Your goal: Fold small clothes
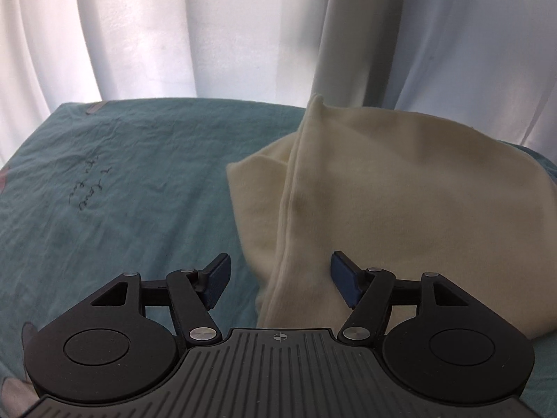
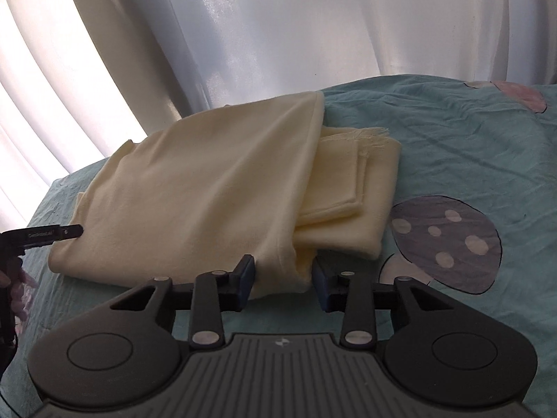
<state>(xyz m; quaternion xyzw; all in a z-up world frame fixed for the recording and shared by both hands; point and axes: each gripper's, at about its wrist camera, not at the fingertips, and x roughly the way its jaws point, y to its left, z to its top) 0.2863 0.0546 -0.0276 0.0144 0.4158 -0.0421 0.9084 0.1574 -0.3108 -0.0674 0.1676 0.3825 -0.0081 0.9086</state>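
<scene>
Handwriting (image 1: 89, 188) on teal sheet (image 1: 146, 160), center-left, illegible. Cream garment (image 2: 209, 188) folded mid-frame; white curtain (image 2: 278, 35) behind. Left gripper (image 1: 280, 275) jaws open over its edge. Right gripper (image 2: 283, 277) jaws apart, fold between, prob. not pinched.

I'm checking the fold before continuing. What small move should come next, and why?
Probably draw both grippers back clear. The cream cloth lies folded over on the teal sheet; the left gripper and right gripper stand open, pads off the fabric, so the fold looks released.
</scene>
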